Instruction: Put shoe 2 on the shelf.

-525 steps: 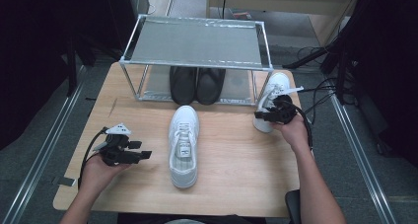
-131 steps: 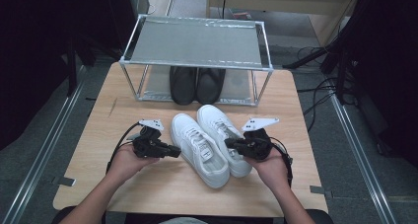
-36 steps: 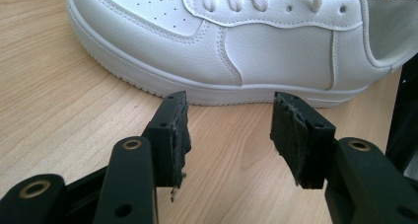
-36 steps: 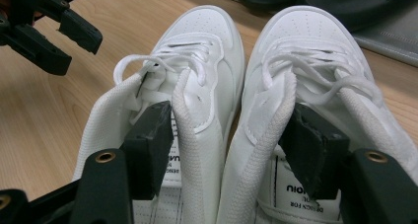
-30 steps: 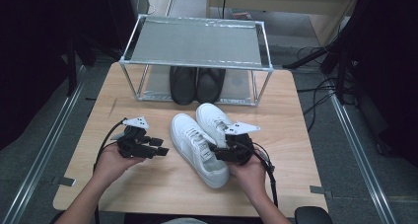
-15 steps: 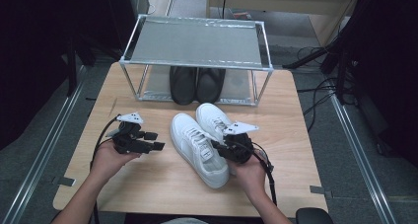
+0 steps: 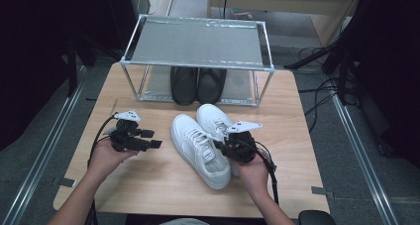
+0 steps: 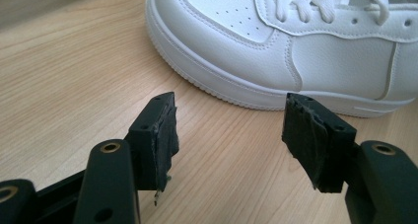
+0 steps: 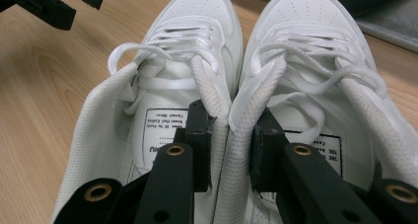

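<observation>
While your right gripper [image 9: 229,150], jaws just closing, pinches the touching inner collars of the two white sneakers [image 7: 200,143] mid-table before the rack [image 7: 198,41], your left gripper [image 8: 229,135], just opening, stands empty beside the left sneaker.

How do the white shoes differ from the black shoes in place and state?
The white shoes lie on the open table; the black shoes stand under the rack. The white shoes are pinched together at their inner collars by the right gripper; the black shoes are untouched. The white shoes are angled; the black shoes point straight to the front. Both are pairs set side by side.
</observation>
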`<state>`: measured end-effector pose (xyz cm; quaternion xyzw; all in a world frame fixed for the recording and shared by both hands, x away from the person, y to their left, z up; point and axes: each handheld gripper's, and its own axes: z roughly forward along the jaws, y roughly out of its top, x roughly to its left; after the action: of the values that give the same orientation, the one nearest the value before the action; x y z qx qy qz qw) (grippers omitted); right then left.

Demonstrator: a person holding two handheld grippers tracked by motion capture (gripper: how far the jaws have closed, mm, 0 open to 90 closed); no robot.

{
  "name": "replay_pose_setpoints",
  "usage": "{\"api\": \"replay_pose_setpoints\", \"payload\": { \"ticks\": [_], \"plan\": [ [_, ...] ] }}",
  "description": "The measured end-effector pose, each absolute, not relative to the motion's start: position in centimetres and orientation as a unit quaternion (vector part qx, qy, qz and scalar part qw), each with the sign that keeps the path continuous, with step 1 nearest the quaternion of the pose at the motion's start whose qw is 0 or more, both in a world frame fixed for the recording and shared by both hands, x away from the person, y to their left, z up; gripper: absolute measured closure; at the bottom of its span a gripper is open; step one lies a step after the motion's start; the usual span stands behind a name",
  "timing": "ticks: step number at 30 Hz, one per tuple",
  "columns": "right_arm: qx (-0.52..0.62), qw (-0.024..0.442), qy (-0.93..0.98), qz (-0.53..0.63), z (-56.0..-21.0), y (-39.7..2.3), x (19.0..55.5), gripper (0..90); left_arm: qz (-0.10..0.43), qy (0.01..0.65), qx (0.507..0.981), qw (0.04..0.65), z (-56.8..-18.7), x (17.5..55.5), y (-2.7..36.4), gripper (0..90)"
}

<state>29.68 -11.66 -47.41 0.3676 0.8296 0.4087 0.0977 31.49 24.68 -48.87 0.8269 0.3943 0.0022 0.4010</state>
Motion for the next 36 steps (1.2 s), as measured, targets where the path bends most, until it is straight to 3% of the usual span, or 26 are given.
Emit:
{"api": "replay_pose_setpoints", "payload": {
  "ticks": [16, 36],
  "plan": [
    [0.34, 0.069, 0.846, 0.405, -46.6, -12.6, 29.8, 76.1, 0.008, 0.392, 0.828, 0.401, -48.8, 31.0, 25.1, 38.9],
    [0.227, -0.002, 0.884, 0.408, -45.6, -10.7, 33.1, 76.1, 0.031, 0.434, 0.804, 0.405, -49.0, 28.7, 27.8, 38.7]
  ]
}}
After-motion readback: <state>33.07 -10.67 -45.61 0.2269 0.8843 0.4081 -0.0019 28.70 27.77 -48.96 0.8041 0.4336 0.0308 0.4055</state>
